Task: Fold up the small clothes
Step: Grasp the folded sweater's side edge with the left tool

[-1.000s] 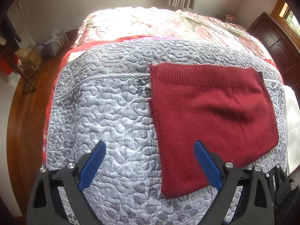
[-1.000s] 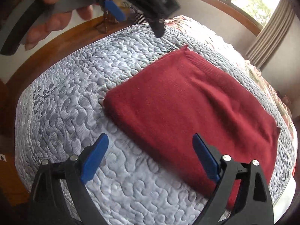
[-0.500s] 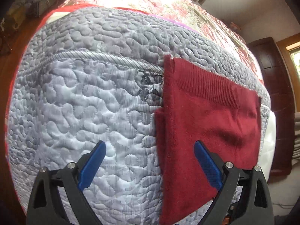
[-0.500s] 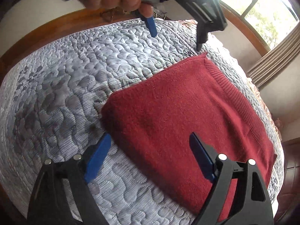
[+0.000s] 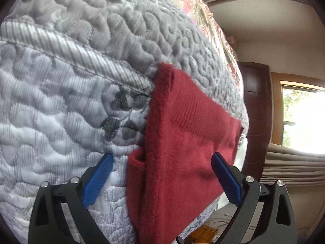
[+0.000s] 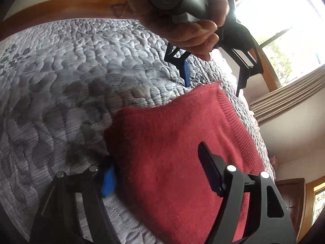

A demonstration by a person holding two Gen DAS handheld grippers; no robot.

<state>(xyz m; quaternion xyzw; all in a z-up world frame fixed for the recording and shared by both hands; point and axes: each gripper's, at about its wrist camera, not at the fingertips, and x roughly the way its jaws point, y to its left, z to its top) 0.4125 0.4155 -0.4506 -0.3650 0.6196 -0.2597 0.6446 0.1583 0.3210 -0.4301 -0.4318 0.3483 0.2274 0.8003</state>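
My left claw (image 5: 161,178) is spread wide and low over the near edge of the red knit (image 5: 189,158), which lies folded on the grey quilt (image 5: 71,105) of the bed, its edge layers showing between my blue pads (image 5: 97,180); my right claw (image 6: 160,174) is also agape, straddling another edge of the knit (image 6: 174,146), gripping nothing. From the right view, my hand (image 6: 189,30) holds the left claw (image 6: 213,81) just above the knit's far corner by its ribbed hem.

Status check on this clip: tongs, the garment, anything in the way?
Left tongs open, straddling red knit garment edge. Right tongs open at its near corner. Garment folded flat on grey quilt. Nothing blocking.
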